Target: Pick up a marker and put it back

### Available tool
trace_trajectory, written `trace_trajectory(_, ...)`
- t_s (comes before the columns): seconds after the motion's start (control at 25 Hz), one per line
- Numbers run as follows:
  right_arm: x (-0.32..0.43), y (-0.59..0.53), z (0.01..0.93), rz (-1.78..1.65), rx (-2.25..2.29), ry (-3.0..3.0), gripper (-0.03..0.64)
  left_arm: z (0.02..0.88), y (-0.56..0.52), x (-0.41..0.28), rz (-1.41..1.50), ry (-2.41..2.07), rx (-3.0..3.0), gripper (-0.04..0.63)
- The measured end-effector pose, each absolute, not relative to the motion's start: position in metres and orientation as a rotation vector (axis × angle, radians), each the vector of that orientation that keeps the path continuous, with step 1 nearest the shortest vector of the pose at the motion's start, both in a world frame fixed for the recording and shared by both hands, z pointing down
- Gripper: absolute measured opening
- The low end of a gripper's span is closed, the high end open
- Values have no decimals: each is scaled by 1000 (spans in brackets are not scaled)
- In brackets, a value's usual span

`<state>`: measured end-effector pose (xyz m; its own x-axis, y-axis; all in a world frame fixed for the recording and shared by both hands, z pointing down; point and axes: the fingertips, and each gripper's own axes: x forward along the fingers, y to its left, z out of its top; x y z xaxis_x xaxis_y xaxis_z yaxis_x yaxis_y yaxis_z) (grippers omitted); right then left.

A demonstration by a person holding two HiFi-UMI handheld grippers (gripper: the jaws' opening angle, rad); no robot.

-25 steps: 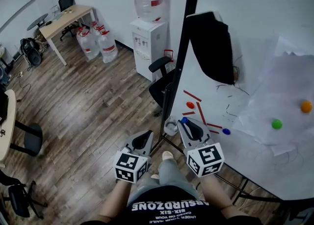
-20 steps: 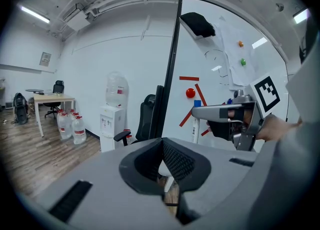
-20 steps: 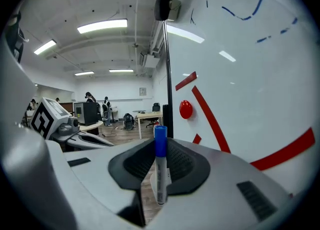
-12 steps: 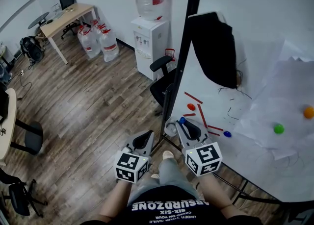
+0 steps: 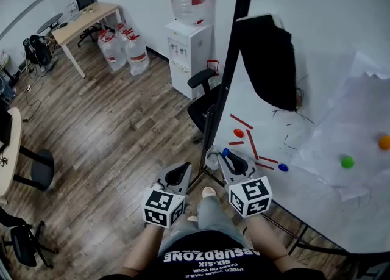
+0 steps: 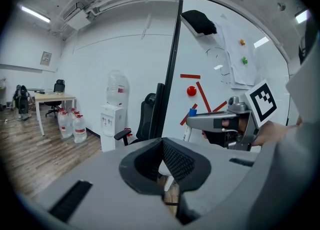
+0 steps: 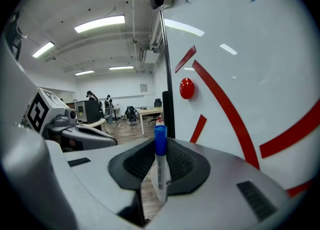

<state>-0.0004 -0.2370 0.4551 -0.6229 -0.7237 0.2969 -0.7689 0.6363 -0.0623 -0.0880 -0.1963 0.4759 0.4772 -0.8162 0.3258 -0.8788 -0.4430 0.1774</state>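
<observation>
A white marker with a blue cap (image 7: 160, 166) stands upright between the pads of my right gripper (image 7: 159, 169), which is shut on its barrel. In the head view the right gripper (image 5: 229, 158) hovers just in front of the whiteboard's (image 5: 317, 47) lower left corner, and the marker's cap (image 5: 225, 152) pokes out of its tip. My left gripper (image 5: 178, 174) hangs beside it over the floor with its jaws together and nothing in them. From the left gripper view, its jaws (image 6: 162, 160) meet, and the marker (image 6: 192, 119) shows at the right gripper's tip.
Red lines, a red magnet (image 5: 238, 133) and a blue magnet (image 5: 283, 167) sit on the board near the right gripper. Papers with green (image 5: 347, 162) and orange (image 5: 384, 143) magnets hang farther right. A black cloth (image 5: 268, 59), the board's black post (image 5: 228, 77), an office chair (image 5: 204, 105) and a water dispenser (image 5: 186, 53) stand ahead.
The right gripper with the marker has drifted slightly left and toward the person. The left gripper has stayed put.
</observation>
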Motion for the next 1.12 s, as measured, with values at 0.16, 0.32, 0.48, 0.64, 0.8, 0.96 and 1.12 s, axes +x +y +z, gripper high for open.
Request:
trace_trajectory(0.16, -4, -234, 469, 294, 1174, -2580, 64, 476, -195, -86, 280, -1424, 2413, 8)
trace_trajectory(0.32, -6, -230, 485, 315, 1140, -2548, 64, 477, -194, -83, 285, -1418, 2416, 8)
trace_trajectory(0.48, -6, -228, 497, 327, 1117, -2521, 64, 478, -194, -80, 289, -1410, 2417, 8)
trace_trajectory(0.64, -6, -227, 504, 333, 1107, -2498, 64, 479, -193, -78, 295, -1401, 2422, 8)
trace_trajectory(0.8, -5, -227, 509, 329, 1099, -2481, 64, 478, -193, -74, 299, -1396, 2425, 8)
trace_trajectory(0.96, -4, -225, 513, 330, 1086, -2469, 64, 479, -194, -72, 305, -1395, 2425, 8)
trace_trajectory(1.12, -4, -225, 516, 333, 1075, -2471, 64, 480, -194, -69, 307, -1394, 2422, 8)
